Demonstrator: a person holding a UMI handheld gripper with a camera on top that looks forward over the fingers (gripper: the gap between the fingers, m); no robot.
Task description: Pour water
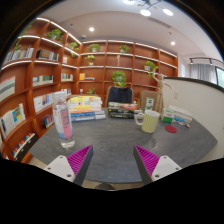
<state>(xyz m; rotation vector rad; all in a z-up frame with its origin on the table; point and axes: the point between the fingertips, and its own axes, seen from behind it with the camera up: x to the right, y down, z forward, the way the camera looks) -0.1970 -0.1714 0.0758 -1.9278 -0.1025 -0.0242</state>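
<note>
Gripper [113, 163] hovers level above grey table [115, 140], fingers spread apart.

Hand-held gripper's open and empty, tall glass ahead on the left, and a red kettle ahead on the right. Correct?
Not quite: the gripper view shows a pale yellow-green cup ahead on the right, not a red kettle. The hand-held gripper is open and empty, and the glass stands ahead on the left.

a big grey table [115, 140] fills the room's middle. orange shelves [60, 60] with books and green plants cover the walls. a dark chair [120, 96] stands behind the table. round lights [147, 12] shine on the white ceiling. a window [205, 72] sits far off.
</note>
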